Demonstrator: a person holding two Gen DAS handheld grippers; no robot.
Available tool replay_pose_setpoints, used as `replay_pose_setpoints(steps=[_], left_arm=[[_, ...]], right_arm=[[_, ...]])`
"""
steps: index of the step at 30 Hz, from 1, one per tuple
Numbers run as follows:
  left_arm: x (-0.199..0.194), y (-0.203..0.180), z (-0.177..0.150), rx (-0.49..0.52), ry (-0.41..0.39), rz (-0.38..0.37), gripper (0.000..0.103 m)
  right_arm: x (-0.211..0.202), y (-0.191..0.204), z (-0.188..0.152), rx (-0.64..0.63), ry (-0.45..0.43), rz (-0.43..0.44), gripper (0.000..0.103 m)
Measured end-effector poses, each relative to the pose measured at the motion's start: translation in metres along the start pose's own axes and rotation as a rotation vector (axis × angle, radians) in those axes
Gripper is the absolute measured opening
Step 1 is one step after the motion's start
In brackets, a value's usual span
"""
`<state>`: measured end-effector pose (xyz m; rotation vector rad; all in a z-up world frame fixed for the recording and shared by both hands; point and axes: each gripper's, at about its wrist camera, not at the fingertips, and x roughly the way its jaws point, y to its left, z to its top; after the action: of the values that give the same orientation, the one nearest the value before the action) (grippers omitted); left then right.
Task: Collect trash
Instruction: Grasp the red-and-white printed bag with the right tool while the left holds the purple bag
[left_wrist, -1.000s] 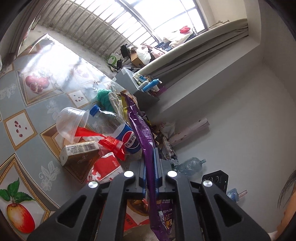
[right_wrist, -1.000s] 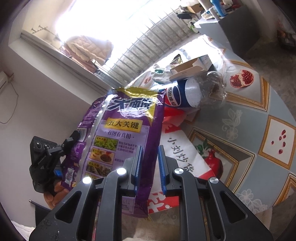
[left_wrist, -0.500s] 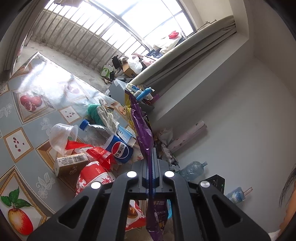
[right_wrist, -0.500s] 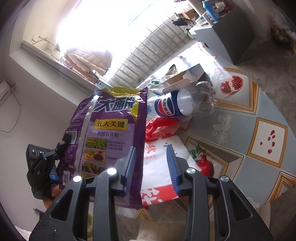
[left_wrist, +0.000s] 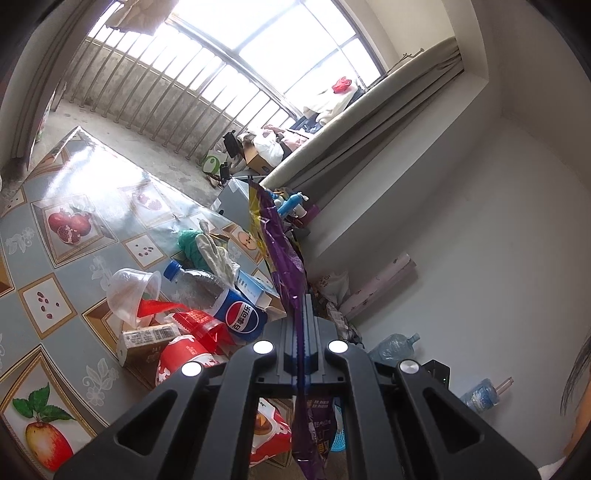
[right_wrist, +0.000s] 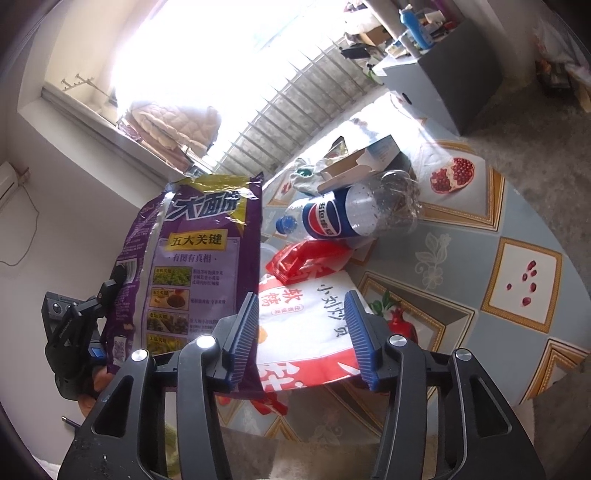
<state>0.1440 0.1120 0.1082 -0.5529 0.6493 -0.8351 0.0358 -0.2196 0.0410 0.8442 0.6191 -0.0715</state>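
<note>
The purple bag (right_wrist: 195, 266) is pinched edge-on in the left gripper (left_wrist: 303, 332) and held above the littered table (right_wrist: 524, 236). The right gripper (right_wrist: 301, 332), clamped on it a second ago, is opening; its left pad is beside the bag.

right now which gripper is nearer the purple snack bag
Left. The left gripper is shut on the purple snack bag; the right gripper is opening beside it, nothing between its pads.

Daylight is pouring through the window (left_wrist: 258, 55), blowing out highlights, glaring on the table (left_wrist: 92, 177); fisheye edges are bending, darkening.
</note>
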Motion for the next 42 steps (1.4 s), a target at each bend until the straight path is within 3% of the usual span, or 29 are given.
replay_pose_setpoints(steps=[9,18,28,36,39,42], left_arm=[[-0.033,-0.004,0.01,-0.004,-0.138,-0.018,0.001],[-0.058,0.012,0.015,-0.033,-0.214,0.027,0.001],[-0.076,0.038,0.001,-0.059,-0.228,0.084,0.001],[-0.099,0.045,0.003,-0.05,-0.284,0.143,0.001],[-0.103,0.046,0.001,-0.054,-0.298,0.154,0.001],[-0.106,0.047,0.0,-0.049,-0.302,0.168,0.001]], right_arm=[[-0.021,-0.019,-0.003,-0.007,-0.026,-0.057,0.052],[-0.014,-0.018,-0.021,-0.038,0.054,-0.059,0.053],[-0.007,-0.023,-0.069,0.129,0.225,0.216,0.053],[0.017,-0.019,-0.066,0.23,0.259,0.33,0.052],[0.024,-0.021,-0.063,0.259,0.262,0.348,0.044],[0.026,-0.025,-0.063,0.293,0.263,0.38,0.028]])
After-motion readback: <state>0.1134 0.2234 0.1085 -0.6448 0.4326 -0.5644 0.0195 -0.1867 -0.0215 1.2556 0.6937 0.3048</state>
